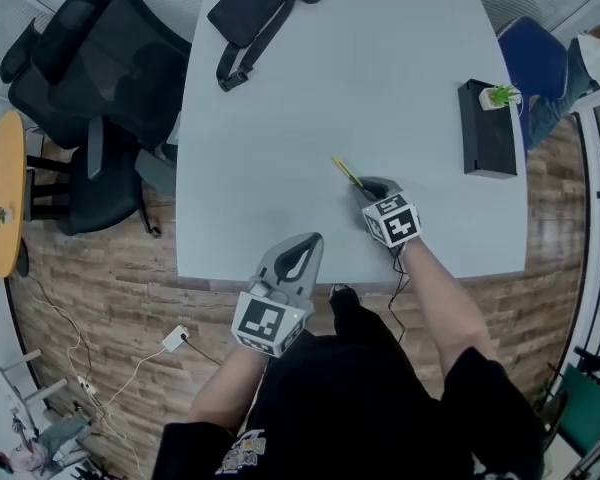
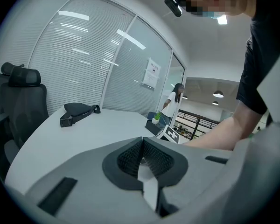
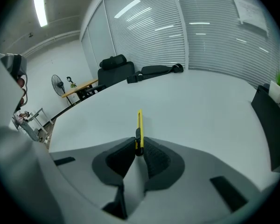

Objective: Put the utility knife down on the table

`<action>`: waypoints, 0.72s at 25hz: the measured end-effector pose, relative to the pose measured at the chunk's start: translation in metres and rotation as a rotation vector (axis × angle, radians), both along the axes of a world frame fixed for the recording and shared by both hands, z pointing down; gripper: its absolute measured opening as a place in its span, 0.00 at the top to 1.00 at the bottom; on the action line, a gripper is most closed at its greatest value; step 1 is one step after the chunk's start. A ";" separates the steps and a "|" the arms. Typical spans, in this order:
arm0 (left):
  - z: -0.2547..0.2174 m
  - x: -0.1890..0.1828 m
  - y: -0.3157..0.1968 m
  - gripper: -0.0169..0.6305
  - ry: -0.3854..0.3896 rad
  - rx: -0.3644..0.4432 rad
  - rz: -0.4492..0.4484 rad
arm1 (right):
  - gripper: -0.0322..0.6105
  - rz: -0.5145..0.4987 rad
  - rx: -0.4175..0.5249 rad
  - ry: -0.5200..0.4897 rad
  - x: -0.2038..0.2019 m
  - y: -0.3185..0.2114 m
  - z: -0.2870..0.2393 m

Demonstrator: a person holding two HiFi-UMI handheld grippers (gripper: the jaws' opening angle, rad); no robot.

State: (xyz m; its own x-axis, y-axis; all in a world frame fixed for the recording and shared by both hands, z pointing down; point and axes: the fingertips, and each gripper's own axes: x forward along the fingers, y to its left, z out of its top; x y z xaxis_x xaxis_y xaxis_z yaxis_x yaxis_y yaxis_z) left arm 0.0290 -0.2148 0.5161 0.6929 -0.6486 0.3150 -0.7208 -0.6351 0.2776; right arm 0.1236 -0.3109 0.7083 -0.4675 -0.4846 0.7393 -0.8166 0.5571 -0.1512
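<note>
L gripper [image 1: 298, 258] is nearest, at the table [image 1: 280, 118] edge, jaws pressed together w/ nothing between. It's idle, prob. parked clear of the work. Further in, R gripper [image 3: 139, 146] is clamped on the knife [image 3: 139, 127] by its rear end. The yellow body sticks out fwd, low over bare mid-table; can't tell if it touches. The low, flat hold suits laying it down; release not yet done. Far end: bag [image 1: 255, 13], and black box [image 1: 487, 128] at right, both well apart.
</note>
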 end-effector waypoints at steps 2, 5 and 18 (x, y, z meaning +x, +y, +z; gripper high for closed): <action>0.001 -0.001 0.000 0.96 -0.002 -0.001 0.004 | 0.86 -0.005 -0.010 0.012 0.000 0.000 0.004; 0.001 -0.003 -0.001 0.96 0.000 -0.001 0.006 | 0.86 -0.011 -0.027 0.034 0.000 0.000 0.008; -0.002 -0.016 0.000 0.97 0.001 0.002 0.022 | 0.82 -0.001 -0.026 0.047 -0.002 0.001 0.008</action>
State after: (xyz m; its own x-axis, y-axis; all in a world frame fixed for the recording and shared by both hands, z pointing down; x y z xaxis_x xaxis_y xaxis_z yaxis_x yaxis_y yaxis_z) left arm 0.0129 -0.2148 0.5138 0.7071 -0.6339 0.3135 -0.7066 -0.6513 0.2768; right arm 0.1214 -0.3096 0.7166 -0.4319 -0.4645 0.7731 -0.8228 0.5539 -0.1268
